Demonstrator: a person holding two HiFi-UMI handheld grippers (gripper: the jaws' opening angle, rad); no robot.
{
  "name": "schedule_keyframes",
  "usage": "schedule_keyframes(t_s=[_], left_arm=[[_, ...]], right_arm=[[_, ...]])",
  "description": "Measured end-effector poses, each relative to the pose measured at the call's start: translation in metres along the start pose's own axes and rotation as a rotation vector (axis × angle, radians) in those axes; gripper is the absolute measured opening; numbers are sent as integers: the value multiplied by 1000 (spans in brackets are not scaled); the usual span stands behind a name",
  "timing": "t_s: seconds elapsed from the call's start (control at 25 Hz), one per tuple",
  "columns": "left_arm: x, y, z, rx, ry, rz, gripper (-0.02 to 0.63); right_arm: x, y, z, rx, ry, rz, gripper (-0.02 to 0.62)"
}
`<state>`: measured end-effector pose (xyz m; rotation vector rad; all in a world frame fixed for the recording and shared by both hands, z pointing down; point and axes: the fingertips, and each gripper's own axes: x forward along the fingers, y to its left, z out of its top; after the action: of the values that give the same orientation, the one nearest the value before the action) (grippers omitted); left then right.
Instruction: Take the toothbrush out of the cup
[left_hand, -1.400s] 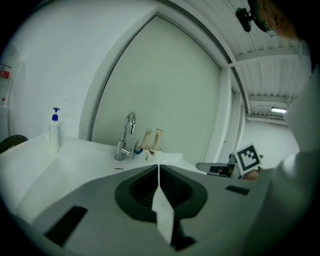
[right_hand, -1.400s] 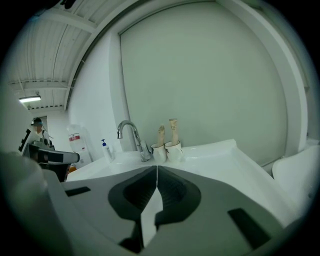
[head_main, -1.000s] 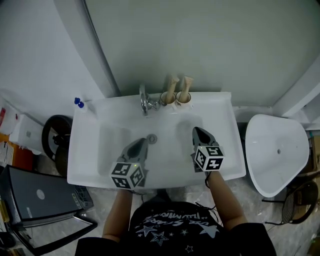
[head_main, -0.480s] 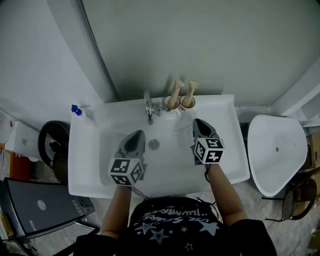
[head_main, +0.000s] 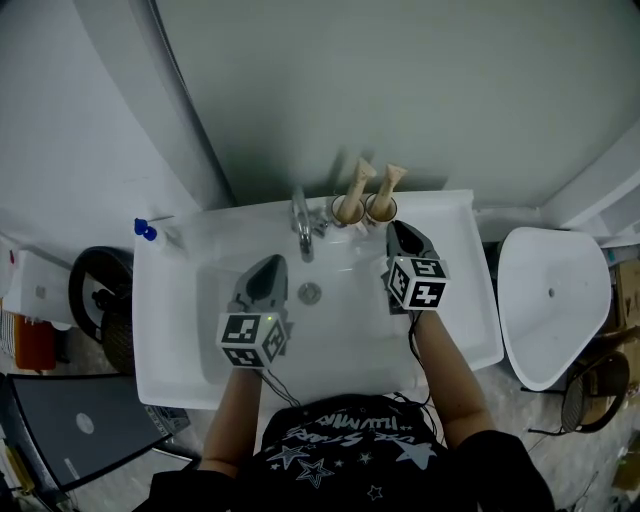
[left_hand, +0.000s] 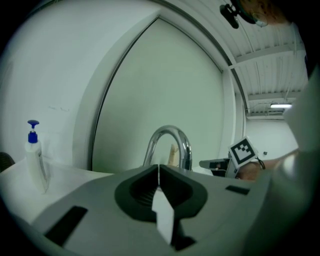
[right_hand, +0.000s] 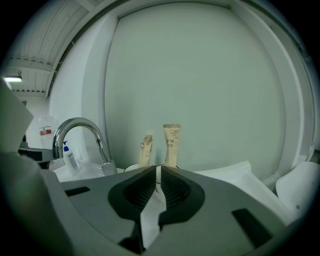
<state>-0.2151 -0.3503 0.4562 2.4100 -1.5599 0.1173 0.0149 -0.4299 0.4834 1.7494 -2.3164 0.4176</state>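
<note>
Left gripper (head_main: 267, 265): grey jaws closed tip to tip, nothing between them, over the basin of the white ceramic sink (head_main: 170, 330), centre-left of the head view. Right gripper (head_main: 398, 232): jaws closed to a hairline slit, empty, centre-right, tips just beside the right cup (head_main: 381, 209). That pale round cup and the left cup (head_main: 346, 211) stand side by side on the sink's back ledge, top centre, right of the chrome tap (head_main: 303, 222). Each holds one beige paper-sleeved toothbrush, the left toothbrush (head_main: 357, 180) and the right toothbrush (head_main: 392, 180), both leaning slightly right, tops well above the rims.
</note>
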Motion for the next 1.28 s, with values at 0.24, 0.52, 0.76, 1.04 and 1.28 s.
schedule_keyframes(t_s=[0.24,0.52,0.76,1.04,1.28], left_arm=[[8,12,-9,-10,21,14,20],[16,25,-11,-6,9,52,20],[22,26,-15,-5,15,54,20],[26,26,-19,-12,27,48,20],[24,26,-23,-19,40,46,20]], right_arm=[[21,-9,0,3,22,-22,80],[45,-20,3,-5,27,-57,80],[59,-26,8,-7,23,-80,81],[72,-27,16,-26,-1,-97,80],[76,-28,16,-52,9,-108,56]])
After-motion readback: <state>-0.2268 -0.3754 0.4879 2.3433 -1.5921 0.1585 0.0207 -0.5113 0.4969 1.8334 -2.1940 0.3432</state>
